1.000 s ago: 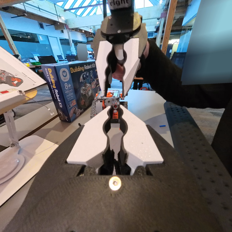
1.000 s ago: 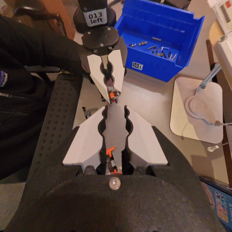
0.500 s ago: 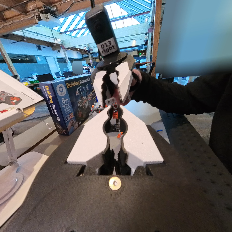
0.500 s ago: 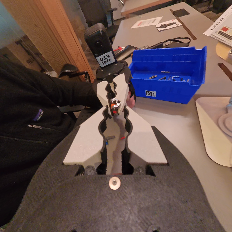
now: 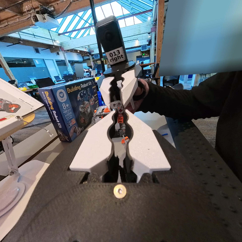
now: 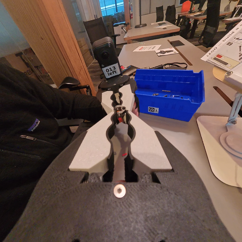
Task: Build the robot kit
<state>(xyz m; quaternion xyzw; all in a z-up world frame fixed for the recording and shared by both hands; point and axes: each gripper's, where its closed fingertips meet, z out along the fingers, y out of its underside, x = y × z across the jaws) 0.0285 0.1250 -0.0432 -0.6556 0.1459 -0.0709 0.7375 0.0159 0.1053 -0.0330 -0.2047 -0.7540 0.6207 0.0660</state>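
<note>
A small grey, orange and red brick assembly [image 5: 119,110] is held in the air between both grippers, which meet tip to tip. My left gripper [image 5: 120,111] is shut on its lower, orange end. My right gripper [image 6: 120,111] has its jaws closed in on the assembly [image 6: 120,111] from the opposite side, at the grey connector end. Each gripper also shows across from the other: the right gripper [image 5: 117,104] in the left wrist view, the left gripper [image 6: 118,104] in the right wrist view. A person's hands in black sleeves hold both.
A tracked brick robot model [image 5: 100,115] and a blue kit box [image 5: 73,108] stand on the table behind. A blue bin [image 6: 168,96] holds small parts. An instruction booklet [image 5: 13,108] sits on a white stand [image 6: 220,144]. Loose orange [image 5: 125,138] and red [image 6: 124,154] bits lie below. Only a small space, under 4 cm, lies between the two pairs of fingers.
Both grippers have risen and tilted from looking down at the table to level. The right jaws have narrowed onto the assembly that the left gripper kept holding.
</note>
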